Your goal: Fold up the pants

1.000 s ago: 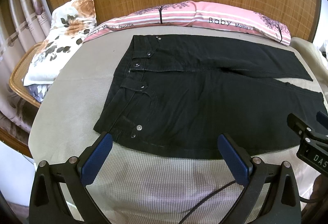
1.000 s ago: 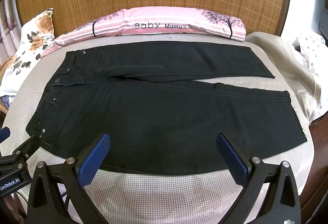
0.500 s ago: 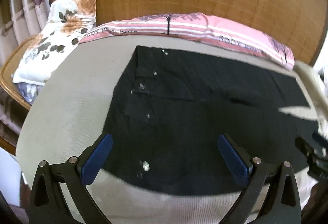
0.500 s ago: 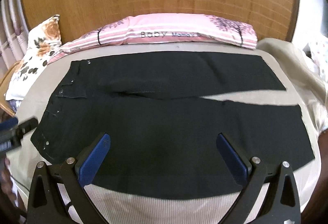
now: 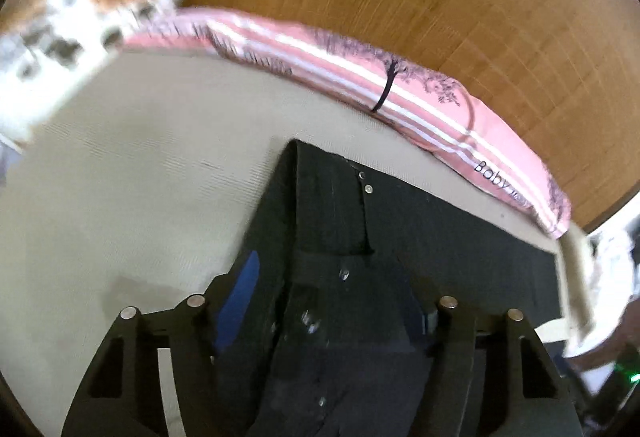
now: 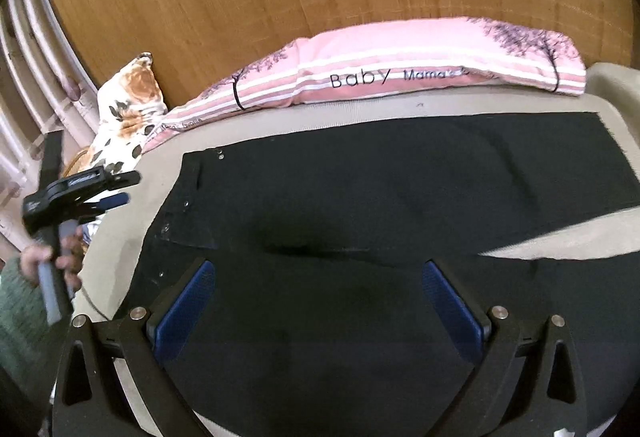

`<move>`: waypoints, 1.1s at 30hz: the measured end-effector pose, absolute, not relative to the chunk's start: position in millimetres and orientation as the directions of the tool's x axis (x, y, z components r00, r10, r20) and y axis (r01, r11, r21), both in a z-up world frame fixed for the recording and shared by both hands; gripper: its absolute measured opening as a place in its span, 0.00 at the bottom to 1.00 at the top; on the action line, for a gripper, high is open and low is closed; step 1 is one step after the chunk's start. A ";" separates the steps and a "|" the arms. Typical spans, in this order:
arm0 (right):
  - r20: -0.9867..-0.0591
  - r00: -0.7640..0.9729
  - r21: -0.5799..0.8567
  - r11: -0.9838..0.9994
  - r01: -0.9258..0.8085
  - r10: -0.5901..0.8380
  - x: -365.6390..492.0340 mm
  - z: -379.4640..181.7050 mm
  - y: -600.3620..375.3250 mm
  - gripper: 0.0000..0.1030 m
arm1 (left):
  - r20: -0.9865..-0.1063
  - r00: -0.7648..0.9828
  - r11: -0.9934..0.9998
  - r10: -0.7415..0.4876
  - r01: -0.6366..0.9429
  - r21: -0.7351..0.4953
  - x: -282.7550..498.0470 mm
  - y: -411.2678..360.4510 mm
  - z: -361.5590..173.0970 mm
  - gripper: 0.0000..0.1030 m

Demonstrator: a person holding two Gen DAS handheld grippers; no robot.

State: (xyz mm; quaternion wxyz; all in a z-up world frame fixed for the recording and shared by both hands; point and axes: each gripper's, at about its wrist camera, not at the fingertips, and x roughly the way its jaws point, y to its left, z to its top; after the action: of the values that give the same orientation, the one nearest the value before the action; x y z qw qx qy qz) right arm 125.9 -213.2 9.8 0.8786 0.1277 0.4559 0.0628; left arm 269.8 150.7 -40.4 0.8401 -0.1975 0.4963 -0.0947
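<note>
1. Pants (image 6: 360, 205), black, spread flat on bed (image 5: 132, 177); waistband toward left, legs running off to right, so long axis runs left to right across both views.
2. Far leg lies alongside pink pillow (image 6: 400, 65); near leg closest to both tongs. Pale wedge of bed showing between legs at right edge of right view.
3. Left tongs (image 5: 340, 301): jaws narrowed, fabric of waistband end bunched up between them; blue pad (image 5: 240, 297) visible on one side, other mostly hidden by cloth. Cannot tell whether cloth is actually pinched or only lying in the gap. View blurred.
4. Right tongs (image 6: 316, 301): spread wide, holding nothing, hovering low over thigh area of near leg.
5. Seen from right view, left tongs (image 6: 116, 189) sit at waistband corner, held by hand (image 6: 52, 261).
6. Judgement: first fold likely near leg over far leg, away toward pillow. Key relation: near edge runs along long axis, left tongs nearer waist, right tongs nearer mid-leg, hem still well off to right.
7. Risk: hem end unsupported, may lag and skew the fold.
</note>
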 end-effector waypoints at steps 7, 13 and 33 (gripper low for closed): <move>-0.825 0.518 0.279 0.960 0.026 0.225 158.7 -14.8 -207.9 1.00 | -0.760 0.387 0.797 -0.523 -0.096 -0.597 323.8 167.6 -86.8 0.40; -0.848 0.482 0.264 0.964 0.027 0.219 178.4 -34.1 -201.9 1.00 | -0.762 0.358 0.795 -0.540 -0.080 -0.601 343.5 166.7 -101.3 0.40; -0.831 0.471 0.258 0.955 -0.148 0.297 247.2 -47.7 -195.1 1.00 | -0.724 0.351 0.769 -0.594 -0.017 -0.640 403.9 148.3 -120.2 0.23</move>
State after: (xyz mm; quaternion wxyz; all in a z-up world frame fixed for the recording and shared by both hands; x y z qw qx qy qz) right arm 247.2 -195.1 -47.7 0.8542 0.0748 0.4977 0.1305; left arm 403.9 148.3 -120.2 0.7711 -0.2840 0.5382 -0.1873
